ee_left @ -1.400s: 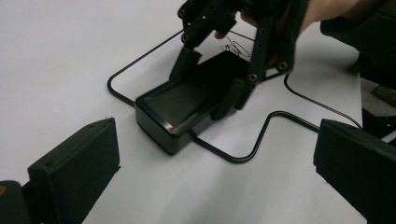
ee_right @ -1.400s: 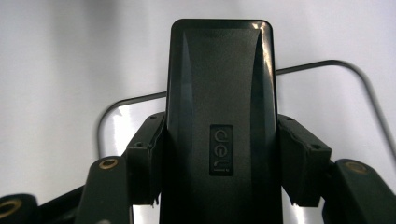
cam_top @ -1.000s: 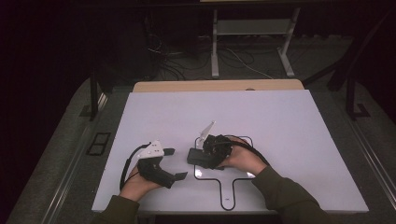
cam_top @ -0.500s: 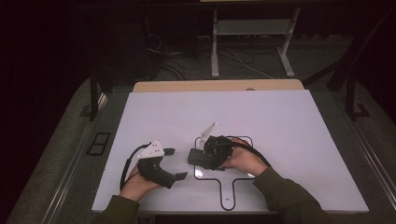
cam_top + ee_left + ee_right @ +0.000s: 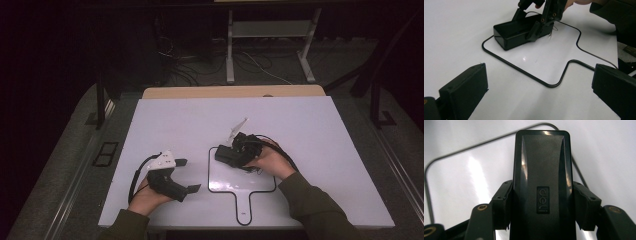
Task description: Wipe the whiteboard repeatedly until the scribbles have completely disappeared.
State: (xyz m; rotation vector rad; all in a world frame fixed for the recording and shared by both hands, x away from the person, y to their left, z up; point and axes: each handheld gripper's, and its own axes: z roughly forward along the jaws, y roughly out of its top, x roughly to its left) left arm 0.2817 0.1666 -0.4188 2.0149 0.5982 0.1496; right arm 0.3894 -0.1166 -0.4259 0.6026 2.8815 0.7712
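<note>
A black oblong box (image 5: 226,155) with a small embossed logo lies low over the far left corner of a black paddle-shaped outline (image 5: 242,190) drawn on the white table. My right gripper (image 5: 234,151) is shut on it, one pad on each long side (image 5: 503,203). The box (image 5: 541,165) runs straight out between those jaws. From the left gripper view, the box (image 5: 510,33) and the right gripper (image 5: 541,23) appear past the outline (image 5: 554,85). My left gripper (image 5: 187,175) rests at the table's near left, open, with nothing between its jaws (image 5: 539,90).
The white table top (image 5: 300,125) has bare room behind and to the right of the outline. A wooden strip (image 5: 230,92) runs along its far edge. Beyond it, cables and a metal stand's legs (image 5: 270,50) sit on the dark floor.
The right hand has shifted a little to the right and away, carrying the black box with it. The left hand has stayed where it was.
</note>
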